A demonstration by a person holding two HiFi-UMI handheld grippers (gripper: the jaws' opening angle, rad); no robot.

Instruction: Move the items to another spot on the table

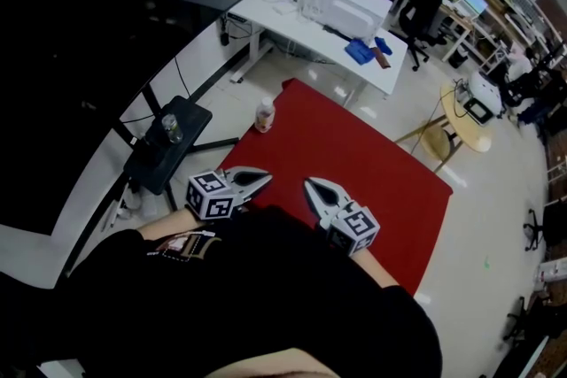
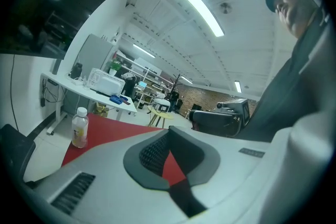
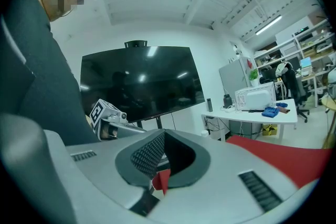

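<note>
Head view: my left gripper (image 1: 264,180) and right gripper (image 1: 310,184) hang side by side over the near edge of the red table (image 1: 372,164). Both pairs of jaws are pressed together on nothing. The bottle (image 1: 264,116) stands upright at the table's far left corner, well apart from both.

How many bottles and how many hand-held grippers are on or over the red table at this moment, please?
bottle: 1
hand-held gripper: 2, the left hand-held gripper and the right hand-held gripper
total: 3
</note>
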